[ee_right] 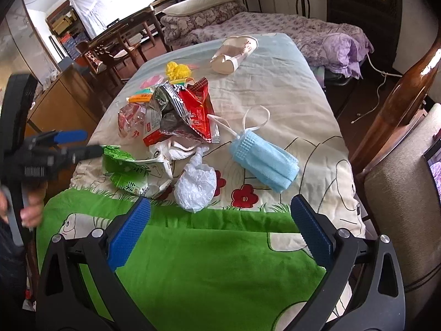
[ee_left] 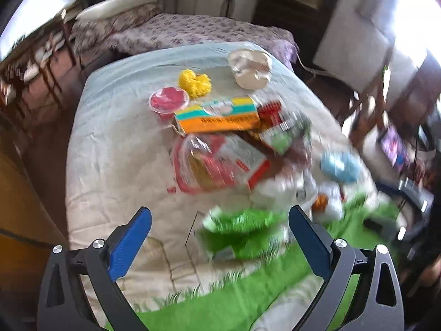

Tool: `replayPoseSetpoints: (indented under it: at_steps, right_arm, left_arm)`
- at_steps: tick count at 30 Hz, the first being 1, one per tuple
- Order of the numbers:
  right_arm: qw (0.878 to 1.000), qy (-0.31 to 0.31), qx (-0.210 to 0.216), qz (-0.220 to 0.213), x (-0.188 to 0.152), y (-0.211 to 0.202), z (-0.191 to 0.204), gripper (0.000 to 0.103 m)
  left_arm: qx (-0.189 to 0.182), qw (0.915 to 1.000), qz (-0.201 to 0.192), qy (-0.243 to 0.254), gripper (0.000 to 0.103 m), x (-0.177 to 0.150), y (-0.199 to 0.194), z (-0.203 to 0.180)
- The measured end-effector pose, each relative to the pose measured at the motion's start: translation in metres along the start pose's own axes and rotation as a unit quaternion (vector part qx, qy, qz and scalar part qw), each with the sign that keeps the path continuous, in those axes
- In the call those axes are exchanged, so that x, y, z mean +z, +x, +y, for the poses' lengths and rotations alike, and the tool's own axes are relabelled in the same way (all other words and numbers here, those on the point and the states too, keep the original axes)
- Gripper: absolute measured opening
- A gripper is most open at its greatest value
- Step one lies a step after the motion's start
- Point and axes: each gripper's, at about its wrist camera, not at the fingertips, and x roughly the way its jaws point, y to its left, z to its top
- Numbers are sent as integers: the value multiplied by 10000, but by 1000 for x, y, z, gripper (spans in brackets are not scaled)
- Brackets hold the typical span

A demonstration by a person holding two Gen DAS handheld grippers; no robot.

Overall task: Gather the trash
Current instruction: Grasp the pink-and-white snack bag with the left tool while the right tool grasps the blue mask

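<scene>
Trash lies on a cloth-covered table (ee_right: 275, 88). A green and white wrapper (ee_right: 137, 171) lies near the front left, and it shows blurred between my left fingers (ee_left: 239, 226). My left gripper (ee_left: 220, 237) is open just above it; it also shows in the right wrist view (ee_right: 80, 144). My right gripper (ee_right: 220, 229) is open and empty over the green cloth. Beyond it lie a crumpled white bag (ee_right: 195, 184), blue face masks (ee_right: 264, 162), a red foil packet (ee_right: 195, 113), an orange box (ee_left: 217, 118), a pink-lidded cup (ee_left: 168, 100), a yellow lump (ee_left: 194, 82) and a crushed paper cup (ee_right: 234, 55).
A bed with purple floral bedding (ee_right: 289, 27) stands behind the table. A wooden post (ee_right: 408, 88) and a padded chair (ee_right: 399, 193) stand at the right. A wooden cabinet (ee_right: 63, 102) and chairs stand at the left.
</scene>
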Motion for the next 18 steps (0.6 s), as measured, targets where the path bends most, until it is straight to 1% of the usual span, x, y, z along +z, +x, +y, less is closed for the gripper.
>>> replayPoseSetpoints:
  at_steps: [2,4,6,9,11,14,16,18]
  right_arm:
    - [10000,-18,-8,79,0,4,1,97]
    - [9999,-79,-38,145,0,7,4,98]
    - [9998,-130,-55,131,0,7,6,98]
    - [9998,-118,-92,123,-1,7,5,98]
    - [9999,-77,-52,116,-1,6,3,98]
    - [9999,-22,3,134,-1,7,1,98]
    - [9999,-13,11,142,-1,7,1,98]
    - [9999,-15,15,142,-1,7,1,98]
  left_arm:
    - [-80,9992,-5,-403,97,10,5,9]
    - [-37,9976,-58,-687,97,20,10,17]
    - [51,9969,-93,-777,97,27,16,20]
    - [185,9952,45,-957,97,35,33,29]
    - [198,9933,133,-1134,96,39,42,35]
    - [204,9918,195,-1250,95,42,51,39]
    - [172,9909,251,-1309,88,40,57,41]
    - [138,9900,298,-1375,84,37,62,43]
